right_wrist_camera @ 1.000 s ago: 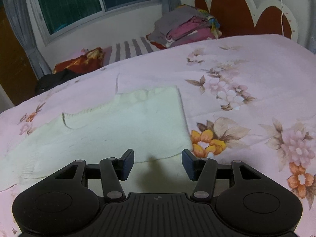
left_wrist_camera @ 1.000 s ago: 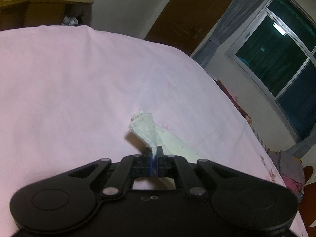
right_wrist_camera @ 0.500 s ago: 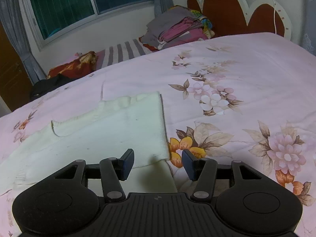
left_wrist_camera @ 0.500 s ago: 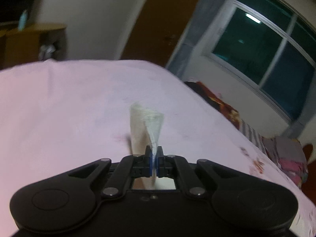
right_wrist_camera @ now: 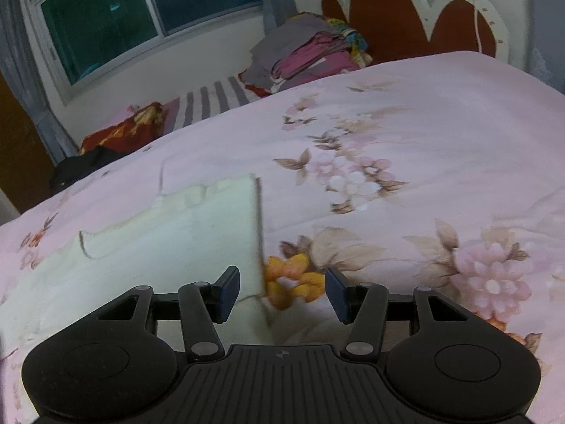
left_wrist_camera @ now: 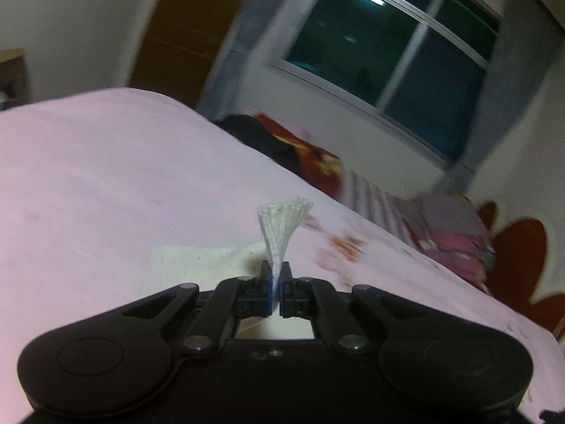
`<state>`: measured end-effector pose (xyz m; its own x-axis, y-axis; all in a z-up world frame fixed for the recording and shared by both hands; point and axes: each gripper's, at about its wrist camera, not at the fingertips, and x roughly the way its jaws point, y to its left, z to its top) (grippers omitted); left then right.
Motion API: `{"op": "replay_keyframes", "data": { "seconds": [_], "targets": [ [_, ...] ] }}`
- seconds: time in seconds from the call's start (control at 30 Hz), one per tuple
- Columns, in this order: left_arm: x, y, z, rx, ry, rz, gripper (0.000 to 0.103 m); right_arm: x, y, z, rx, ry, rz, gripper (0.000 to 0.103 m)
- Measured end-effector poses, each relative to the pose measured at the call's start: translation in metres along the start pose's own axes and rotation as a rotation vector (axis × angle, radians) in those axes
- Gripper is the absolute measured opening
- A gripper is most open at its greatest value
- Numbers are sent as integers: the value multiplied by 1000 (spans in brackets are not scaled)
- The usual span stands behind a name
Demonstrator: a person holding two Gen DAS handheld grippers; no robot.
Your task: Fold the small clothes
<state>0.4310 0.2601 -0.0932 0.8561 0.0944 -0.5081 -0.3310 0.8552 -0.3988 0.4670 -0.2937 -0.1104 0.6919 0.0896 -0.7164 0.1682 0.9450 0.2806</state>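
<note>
A small cream knitted garment (right_wrist_camera: 169, 247) lies spread on a pink flowered bedspread (right_wrist_camera: 441, 141), filling the lower left of the right wrist view, its straight edge running down the middle of the frame. In the left wrist view, a ribbed cuff (left_wrist_camera: 284, 221) of the same knit fans upward at centre frame, pinched in the left gripper (left_wrist_camera: 276, 275), whose jaws are clamped tight on the fabric; more of the cream knit (left_wrist_camera: 197, 258) lies on the bed just left of the tongs. The right gripper (right_wrist_camera: 282, 288) stands with jaws apart at the bottom of its frame, holding nothing, the garment's lower corner and an orange printed flower (right_wrist_camera: 293, 281) seen between the pads. Beyond the bed, a stack of folded clothes (right_wrist_camera: 310, 53) sits at upper centre beside a red and white headboard (right_wrist_camera: 406, 14), with a dark window (right_wrist_camera: 141, 7) at upper left.
</note>
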Motion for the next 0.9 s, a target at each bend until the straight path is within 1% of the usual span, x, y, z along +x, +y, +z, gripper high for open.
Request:
{"op": "replay_keyframes", "data": {
  "seconds": [0.13,0.23,0.5,0.67,0.77,0.83,0.87,0.9],
  "targets": [
    [21,-52,-18,55,59,-95,3,-3,-20,1,21,1,-7,54],
    [36,-95,-38,102,116,-159,3,-4,-35,2,53,3,-9,54],
    [68,-195,-93,255,271,-289,3,-11,-69,6,93,-1,-2,54],
    [88,-246,-126,320,334,-325,3,-16,-94,10,120,-1,-6,54],
    [94,-266,-146,336,369,-347,3,-20,-107,12,128,4,-11,54],
    [99,-279,-159,358,422,-357,4,-22,-114,13,128,12,-3,54],
    [104,-284,-166,365,471,-372,15,-24,-116,14,129,13,3,54],
    [104,-287,-171,376,484,-384,29,-24,-118,15,135,13,13,54]
  ]
}}
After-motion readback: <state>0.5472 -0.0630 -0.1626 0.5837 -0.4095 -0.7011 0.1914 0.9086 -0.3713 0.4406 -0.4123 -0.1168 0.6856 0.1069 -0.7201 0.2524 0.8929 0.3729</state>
